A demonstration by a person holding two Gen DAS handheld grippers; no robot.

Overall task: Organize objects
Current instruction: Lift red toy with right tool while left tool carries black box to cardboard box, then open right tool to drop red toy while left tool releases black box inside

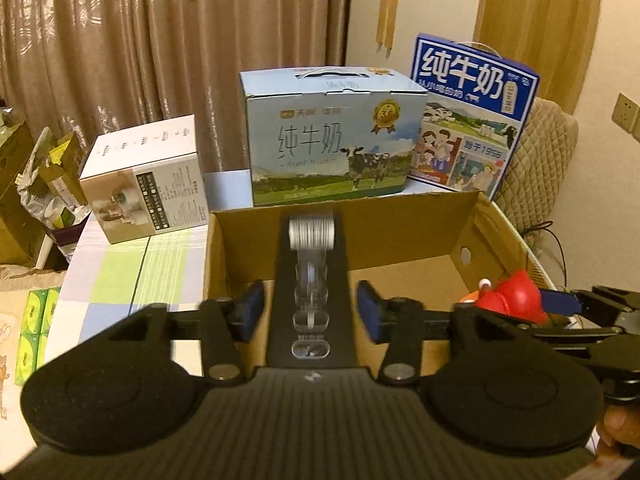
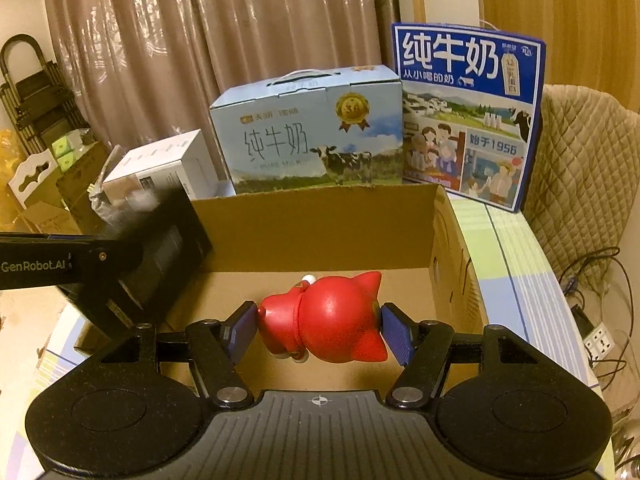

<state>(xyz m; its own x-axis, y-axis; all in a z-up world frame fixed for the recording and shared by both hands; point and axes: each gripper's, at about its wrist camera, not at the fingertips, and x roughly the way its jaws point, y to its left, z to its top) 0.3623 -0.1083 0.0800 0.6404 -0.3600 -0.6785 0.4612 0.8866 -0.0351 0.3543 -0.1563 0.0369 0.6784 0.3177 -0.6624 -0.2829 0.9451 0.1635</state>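
Holding both items over the cardboard box [image 2: 320, 232], your right tongs [image 2: 319, 330] clamp the red toy [image 2: 332, 320]; left tongs [image 1: 310, 312] stand apart around the black tray [image 1: 312, 280], neither released.

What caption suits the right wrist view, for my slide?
Right gripper holds a red toy figure above the open cardboard box.

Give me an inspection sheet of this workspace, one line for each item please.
Surface: table with checked cloth.
Job's things: open carton; black box with clear window; red toy.
Clutter: white box, light-blue milk box, dark-blue milk box, green packs.
Grippers: left hand-held gripper around the black box, pads look slightly apart from it; right hand-held gripper shut on the toy, above the carton.
Cables: black wires and power strip at right.
Surroundings: curtains, padded chair.
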